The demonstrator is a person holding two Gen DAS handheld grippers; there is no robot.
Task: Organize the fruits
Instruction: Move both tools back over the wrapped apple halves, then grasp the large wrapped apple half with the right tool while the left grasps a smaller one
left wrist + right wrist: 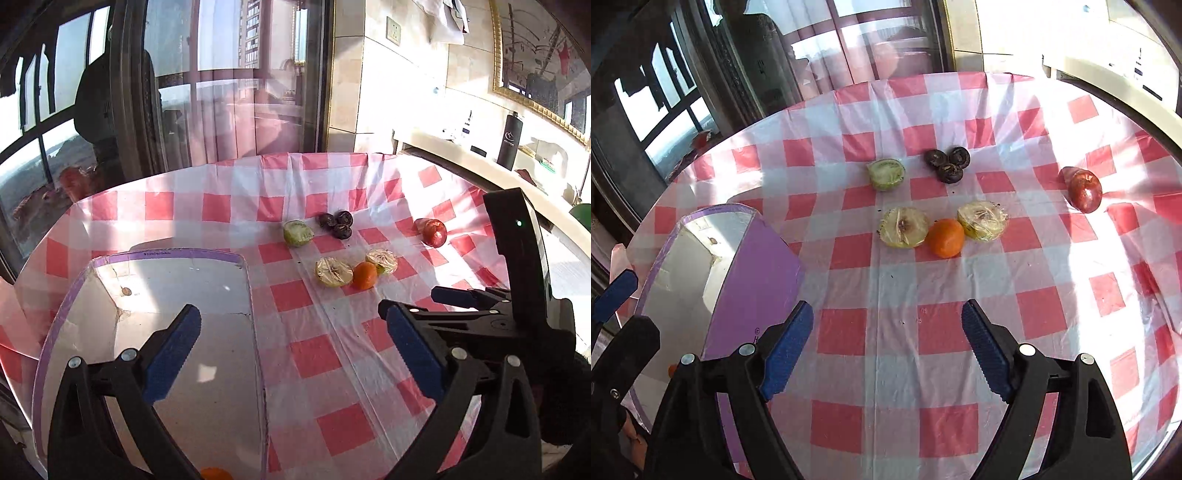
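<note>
On the red-and-white checked table lie an orange [946, 237] [365, 275] between two wrapped apple halves [904, 227] [983, 220], a green fruit half [886, 174] [297, 232], three dark round fruits [947, 163] [337, 223] and a red apple [1084, 189] [434, 232]. A purple-edged open box [177, 317] [753, 273] stands at the left, with a small orange fruit [216, 473] at its near end. My left gripper [291, 354] is open and empty, over the box's right edge. My right gripper [886, 347] is open and empty, over the cloth in front of the orange.
The round table [1052, 295] ends at a dark window frame [129, 110] behind and left. A white counter [480, 162] with a dark bottle [509, 142] runs along the right. The right gripper's body [517, 295] shows in the left wrist view.
</note>
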